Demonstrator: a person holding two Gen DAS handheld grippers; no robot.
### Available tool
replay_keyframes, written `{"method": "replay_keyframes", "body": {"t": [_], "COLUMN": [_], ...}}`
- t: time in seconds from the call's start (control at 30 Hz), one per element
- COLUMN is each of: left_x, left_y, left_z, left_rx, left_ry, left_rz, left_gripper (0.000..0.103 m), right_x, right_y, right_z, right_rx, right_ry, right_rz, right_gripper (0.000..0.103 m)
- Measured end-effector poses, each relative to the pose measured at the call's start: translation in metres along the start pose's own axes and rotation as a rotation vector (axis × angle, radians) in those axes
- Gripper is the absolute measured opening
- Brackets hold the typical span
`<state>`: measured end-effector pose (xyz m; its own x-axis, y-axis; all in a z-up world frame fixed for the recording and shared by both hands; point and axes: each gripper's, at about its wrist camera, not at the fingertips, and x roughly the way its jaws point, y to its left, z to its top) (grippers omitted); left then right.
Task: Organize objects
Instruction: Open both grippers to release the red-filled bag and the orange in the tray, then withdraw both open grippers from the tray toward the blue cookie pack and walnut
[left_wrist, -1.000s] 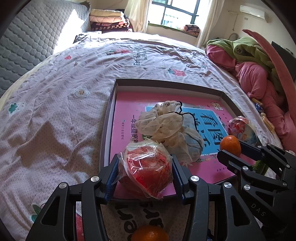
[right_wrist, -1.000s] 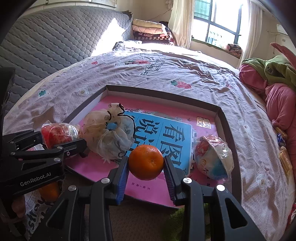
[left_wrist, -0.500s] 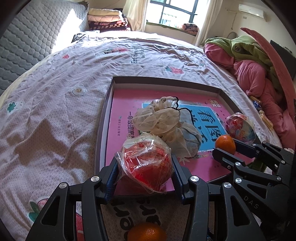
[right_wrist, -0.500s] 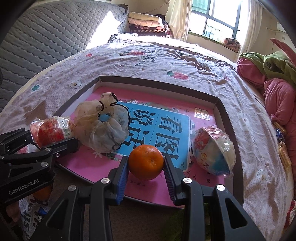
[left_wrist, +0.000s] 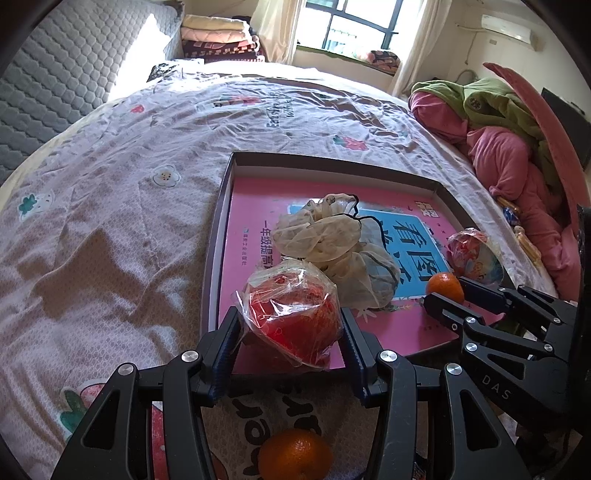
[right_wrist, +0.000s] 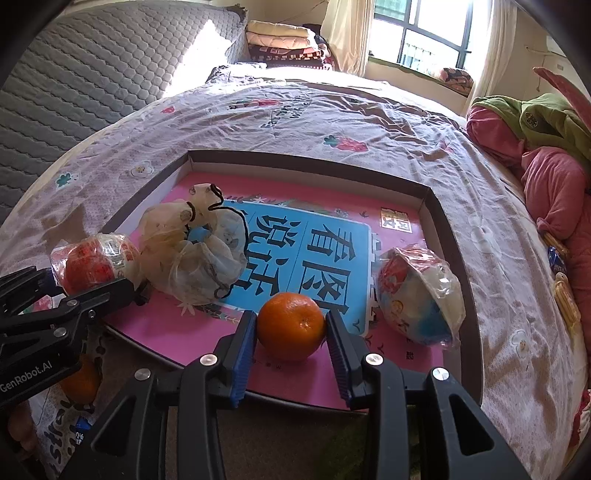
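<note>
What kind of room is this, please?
Most likely a bedroom in a home. A large bed with a flower-print sheet fills the view, folded blankets are stacked near the window, and clothes are piled at the side.

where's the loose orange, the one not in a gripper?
Left wrist view, bottom centre: the loose orange lies on the printed bedding outside the box, below the left gripper.

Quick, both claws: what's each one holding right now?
Left claw: closed on the plastic-wrapped red fruit.
Right claw: closed on the orange.
</note>
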<state>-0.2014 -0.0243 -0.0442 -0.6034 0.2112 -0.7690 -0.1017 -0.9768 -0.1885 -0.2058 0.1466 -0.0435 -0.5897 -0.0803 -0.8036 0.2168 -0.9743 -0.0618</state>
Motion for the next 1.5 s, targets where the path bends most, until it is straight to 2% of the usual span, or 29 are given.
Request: {"method": "replay_keyframes", "body": {"t": [0.3, 0.57, 0.8, 0.97, 1.5], "left_x": [-0.006, -0.011, -0.019, -0.027, -0.048], "left_y": [0.000, 0.001, -0.001, -0.002, -0.007], "left_z": [-0.003, -0.005, -0.007, -0.007, -0.008], "left_rx": [-0.001, -0.005, -0.007, -0.006, -0.010], "left_ry": [-0.005, -0.009, -0.017, -0.029, -0.043], "left_rz": [-0.005, -0.008, -0.009, 0.010, 0.011], "left_gripper": [0.053, 0.053, 0.053, 0.053, 0.055], "right_x": [-0.002, -0.007, -0.017, -0.027, -0.057], "right_y": [-0.001, -0.001, -0.004, -0.005, -0.012], "right_z": [-0.001, -0.002, -0.003, -0.001, -0.002], "right_rx": [0.006, 0.015, 0.026, 0.034, 0.035], "right_ry": [0.011, 0.012, -0.002, -0.026, -0.079], "right_rz": [-0.004, -0.013, -0.012, -0.009, -0.028], "right_gripper": [0.039, 0.048, 0.049, 0.055, 0.055]}}
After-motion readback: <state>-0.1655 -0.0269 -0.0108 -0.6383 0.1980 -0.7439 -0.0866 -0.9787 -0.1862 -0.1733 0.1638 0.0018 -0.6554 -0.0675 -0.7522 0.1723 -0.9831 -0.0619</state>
